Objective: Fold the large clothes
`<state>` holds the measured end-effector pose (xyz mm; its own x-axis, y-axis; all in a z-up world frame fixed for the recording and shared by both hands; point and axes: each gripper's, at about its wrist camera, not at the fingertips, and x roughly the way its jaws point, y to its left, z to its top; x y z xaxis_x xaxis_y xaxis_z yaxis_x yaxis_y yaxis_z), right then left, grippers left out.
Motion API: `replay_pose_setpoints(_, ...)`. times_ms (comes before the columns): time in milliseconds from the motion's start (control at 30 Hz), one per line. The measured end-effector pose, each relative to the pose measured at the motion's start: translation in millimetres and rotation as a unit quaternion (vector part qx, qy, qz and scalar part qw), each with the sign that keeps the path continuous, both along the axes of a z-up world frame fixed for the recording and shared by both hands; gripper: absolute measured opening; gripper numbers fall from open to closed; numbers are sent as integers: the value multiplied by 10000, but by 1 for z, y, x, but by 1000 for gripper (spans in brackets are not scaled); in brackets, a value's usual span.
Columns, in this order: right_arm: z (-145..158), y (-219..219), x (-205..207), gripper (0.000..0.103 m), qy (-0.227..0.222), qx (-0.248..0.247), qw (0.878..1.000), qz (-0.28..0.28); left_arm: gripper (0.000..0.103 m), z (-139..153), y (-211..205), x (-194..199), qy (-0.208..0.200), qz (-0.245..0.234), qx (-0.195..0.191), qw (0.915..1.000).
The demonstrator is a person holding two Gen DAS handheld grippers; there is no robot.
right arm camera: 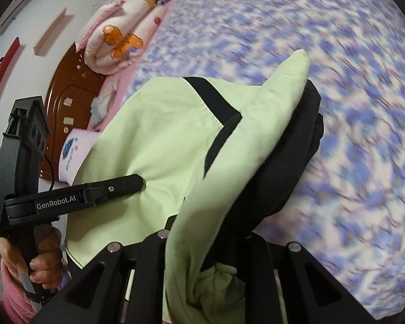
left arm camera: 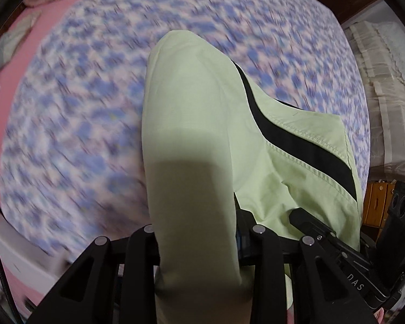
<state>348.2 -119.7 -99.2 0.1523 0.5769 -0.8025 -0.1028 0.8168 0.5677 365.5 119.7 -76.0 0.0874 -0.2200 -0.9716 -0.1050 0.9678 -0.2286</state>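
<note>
A large light-green garment (left arm camera: 191, 124) with a black stripe (left arm camera: 291, 135) hangs in the air above the bed, drawn up through my left gripper (left arm camera: 199, 245), which is shut on it; the cloth hides the fingertips. In the left wrist view my right gripper (left arm camera: 313, 224) bites the same garment at the lower right. In the right wrist view the green garment (right arm camera: 162, 135) with its black lining (right arm camera: 289, 162) runs between the jaws of my right gripper (right arm camera: 208, 245), shut on it. My left gripper (right arm camera: 116, 189), held by a hand (right arm camera: 46, 256), grips the cloth at the left.
Below lies a bed with a blue and purple flowered sheet (right arm camera: 351, 108), blurred by motion. A folded pink quilt (right arm camera: 116, 37) and a pillow (right arm camera: 75, 151) lie by the brown wooden headboard (right arm camera: 64, 102). White stacked bundles (left arm camera: 386, 94) stand beside the bed.
</note>
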Motion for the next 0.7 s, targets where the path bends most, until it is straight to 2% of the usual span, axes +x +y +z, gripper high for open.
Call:
replay_pose_setpoints(133,19,65,29,16,-423,20,9991,6,29,23,71,45,-380,-123,230,9989)
replay_pose_setpoints(233,28,113,65,16,-657,115,9978,-40,29,39,113,82,-635,-173,354,9972)
replay_pose_setpoints(333,38,151,103,16,-939,133,9955,20,30,48,158,125,-987,-54,367,9944)
replay_pose_setpoints(433,41,181,144,16,-1271,113,9918,-8,30,46,194,159,-1381,7,280,9900)
replay_pose_setpoints(500,38,196,171,16,-1581,78,9874,-26,30,35,214,179,-1647,55,142,9862)
replay_pose_setpoints(600,18,208,199,16,-1862,66,9824,-101,32,-3,248,207,-2067,179,-189,9781)
replay_pose_setpoints(633,9,211,208,16,-1948,74,9807,-115,32,-24,261,217,-2241,201,-314,9738)
replay_pose_setpoints(700,-18,222,224,17,-2164,-28,9763,-25,34,-69,270,232,-2161,140,-370,9756)
